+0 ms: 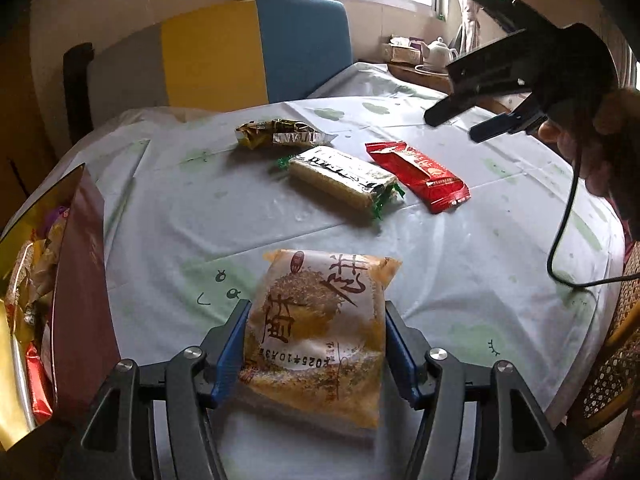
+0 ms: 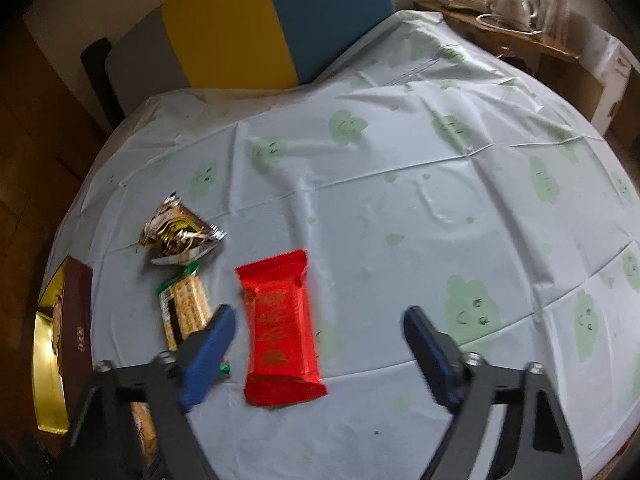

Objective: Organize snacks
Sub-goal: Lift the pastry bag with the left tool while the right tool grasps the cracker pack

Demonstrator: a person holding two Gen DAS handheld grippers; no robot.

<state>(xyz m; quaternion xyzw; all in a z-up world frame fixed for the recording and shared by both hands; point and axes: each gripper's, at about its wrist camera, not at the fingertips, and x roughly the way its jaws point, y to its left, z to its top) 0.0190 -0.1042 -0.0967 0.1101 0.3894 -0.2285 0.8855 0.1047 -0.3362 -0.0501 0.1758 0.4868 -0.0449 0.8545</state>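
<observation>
My left gripper (image 1: 316, 312) is shut on an orange-and-white pastry packet (image 1: 320, 332), its blue pads pressed on both sides, low over the table. On the table lie a green-ended cracker pack (image 1: 340, 180), a red wrapper (image 1: 418, 174) and a crumpled gold-brown wrapper (image 1: 280, 134). My right gripper (image 2: 316, 320) is open and hovers above the red wrapper (image 2: 282, 328); it also shows in the left wrist view (image 1: 452, 124). The cracker pack (image 2: 186, 308) and the gold-brown wrapper (image 2: 178, 234) lie to the left of the red one.
A maroon box with a gold lining (image 1: 76, 280) holds several snacks at the table's left edge; it also shows in the right wrist view (image 2: 72, 336). A yellow-and-blue chair back (image 1: 256, 48) stands behind the table. A teapot (image 2: 514, 0) sits on a side shelf. A cable (image 1: 568, 216) hangs at right.
</observation>
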